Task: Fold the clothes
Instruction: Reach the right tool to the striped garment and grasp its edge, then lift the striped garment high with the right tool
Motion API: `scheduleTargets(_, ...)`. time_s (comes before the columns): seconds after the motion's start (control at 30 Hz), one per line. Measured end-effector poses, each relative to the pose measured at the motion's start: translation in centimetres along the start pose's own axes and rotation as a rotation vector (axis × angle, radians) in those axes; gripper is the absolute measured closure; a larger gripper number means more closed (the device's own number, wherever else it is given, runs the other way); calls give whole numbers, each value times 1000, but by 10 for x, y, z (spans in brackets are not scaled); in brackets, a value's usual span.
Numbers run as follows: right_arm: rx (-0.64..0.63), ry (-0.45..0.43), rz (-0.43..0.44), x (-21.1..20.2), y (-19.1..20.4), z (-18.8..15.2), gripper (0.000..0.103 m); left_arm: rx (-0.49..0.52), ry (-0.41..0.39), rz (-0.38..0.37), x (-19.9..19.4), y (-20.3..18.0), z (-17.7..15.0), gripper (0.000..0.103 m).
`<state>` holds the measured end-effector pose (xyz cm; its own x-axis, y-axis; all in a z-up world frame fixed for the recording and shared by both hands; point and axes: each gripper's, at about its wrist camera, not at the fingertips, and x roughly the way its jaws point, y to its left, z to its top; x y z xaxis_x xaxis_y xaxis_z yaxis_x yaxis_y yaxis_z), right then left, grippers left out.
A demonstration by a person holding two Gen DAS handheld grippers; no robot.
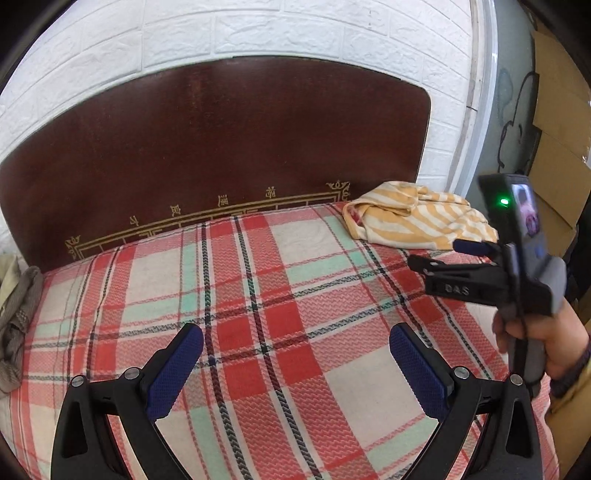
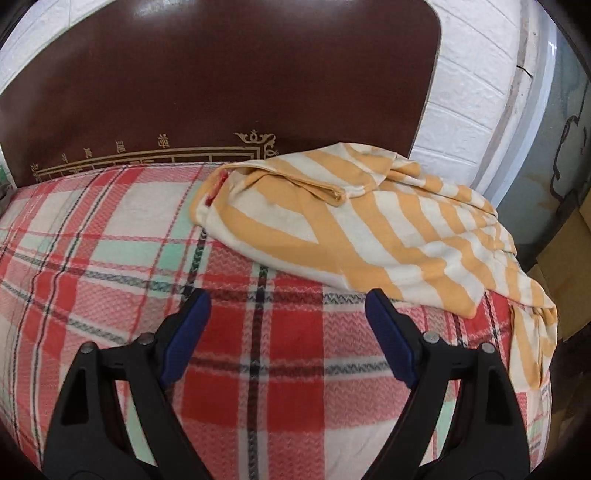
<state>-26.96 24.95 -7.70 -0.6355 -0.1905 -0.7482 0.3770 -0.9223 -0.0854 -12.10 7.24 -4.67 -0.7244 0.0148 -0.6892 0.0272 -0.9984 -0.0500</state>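
Note:
A yellow-and-cream striped garment (image 2: 369, 229) lies loosely bunched at the far right of the bed, part of it hanging over the right edge; it also shows in the left wrist view (image 1: 417, 214). My right gripper (image 2: 288, 299) is open and empty, hovering over the plaid blanket just short of the garment's near edge. It shows from the side in the left wrist view (image 1: 432, 254). My left gripper (image 1: 295, 334) is open and empty over the middle of the plaid blanket (image 1: 258, 295), well left of the garment.
A dark wooden headboard (image 1: 221, 140) with gold trim stands behind the bed against a white brick wall (image 1: 258, 29). A grey-brown knitted cloth (image 1: 18, 321) lies at the bed's left edge. Cardboard boxes (image 1: 565, 140) stand to the right.

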Motion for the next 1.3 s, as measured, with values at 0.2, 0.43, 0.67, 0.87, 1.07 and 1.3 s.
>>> scheduleTargets(0.2, -87, -18, -61, 32, 5, 16, 16, -29, 43, -2, 19, 9, -5, 0)
scheduleTargets(0.43, -101, -71, -144, 51, 1, 45, 16, -53, 49, -14, 31, 13, -8, 0)
scheduleTargets(0.67, -182, -35, 49, 52, 11, 54, 68, -67, 56, -36, 36, 18, -9, 0)
scheduleTargets(0.87, -198, -29, 160, 47, 13, 49, 12, -86, 49, -48, 35, 25, -8, 0)
scheduleTargets(1.07, -106, -50, 81, 61, 9, 61, 73, -76, 67, -51, 39, 26, -10, 0)
scheduleTargets(1.3, 211, -169, 289, -12, -49, 76, 90, -108, 66, -52, 35, 42, -13, 0)
